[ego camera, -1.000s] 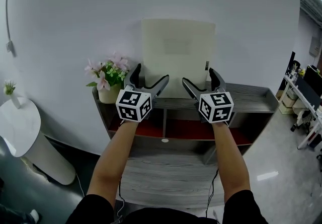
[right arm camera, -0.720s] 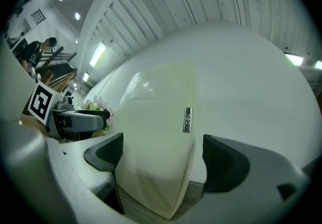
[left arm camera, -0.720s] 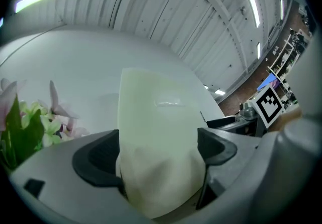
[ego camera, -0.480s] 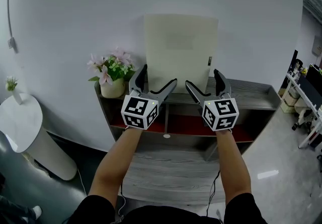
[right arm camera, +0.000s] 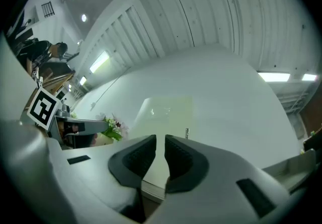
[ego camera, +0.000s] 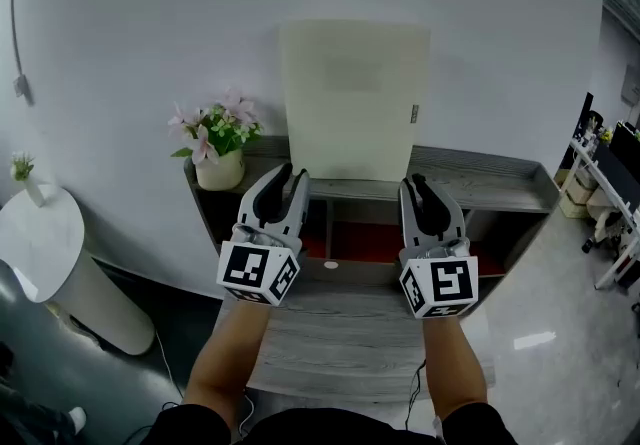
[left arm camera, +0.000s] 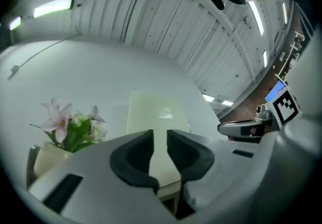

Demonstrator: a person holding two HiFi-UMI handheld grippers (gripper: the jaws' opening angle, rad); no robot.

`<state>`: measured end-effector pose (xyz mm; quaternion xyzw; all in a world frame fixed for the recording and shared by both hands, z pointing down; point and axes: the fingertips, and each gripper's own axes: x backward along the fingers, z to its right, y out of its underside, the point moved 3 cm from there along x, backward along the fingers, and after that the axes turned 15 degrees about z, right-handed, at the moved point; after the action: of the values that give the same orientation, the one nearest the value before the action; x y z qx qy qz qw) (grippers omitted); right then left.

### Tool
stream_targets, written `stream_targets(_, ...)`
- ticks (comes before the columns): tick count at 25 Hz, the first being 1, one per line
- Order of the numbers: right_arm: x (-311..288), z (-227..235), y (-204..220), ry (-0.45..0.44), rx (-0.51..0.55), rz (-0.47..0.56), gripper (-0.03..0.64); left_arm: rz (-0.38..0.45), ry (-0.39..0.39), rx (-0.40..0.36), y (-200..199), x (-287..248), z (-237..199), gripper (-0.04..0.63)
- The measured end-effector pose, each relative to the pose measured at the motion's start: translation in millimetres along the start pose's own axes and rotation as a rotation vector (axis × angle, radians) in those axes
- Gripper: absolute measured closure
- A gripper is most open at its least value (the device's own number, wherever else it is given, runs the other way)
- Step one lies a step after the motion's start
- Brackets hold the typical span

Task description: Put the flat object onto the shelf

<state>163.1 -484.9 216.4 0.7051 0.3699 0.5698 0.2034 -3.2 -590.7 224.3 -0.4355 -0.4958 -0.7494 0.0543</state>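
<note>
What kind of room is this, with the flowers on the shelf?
Most likely an office or workroom. Desks with screens stand at the far right, long strip lights run overhead, and a grey shelf with a flower pot stands against a white wall.

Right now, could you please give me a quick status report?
Left gripper and right gripper: jaws just closed to a narrow gap, nothing between. Flat panel upright on shelf top, against wall. Flower pot beside it, apart.
</note>
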Motion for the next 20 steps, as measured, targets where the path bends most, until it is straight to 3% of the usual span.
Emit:
stream_targets(2,8.6,-1.6,-2.1,0.015,0.008,0.002,0.577,-0.007,-0.033,0.007,-0.3,11.5,-2.2,0.563)
stream_targets(4,17.5,-4.8,0.2,0.025,0.019,-0.015,0.591,-0.026,-0.049,0.024,2.7,23.3,-2.2,0.588)
stream_targets(12,46.4,-22.9,20.5,0.019,0.005,-0.090,0.592,-0.116,-0.036,0.023,23.0,49.2,11.7,0.589)
stream_targets(20,47.0,-29.6,18.1,0.004,0.024,-0.087,0.594,-0.112,-0.036,-0.004,20.4,53.7,12.1,0.589)
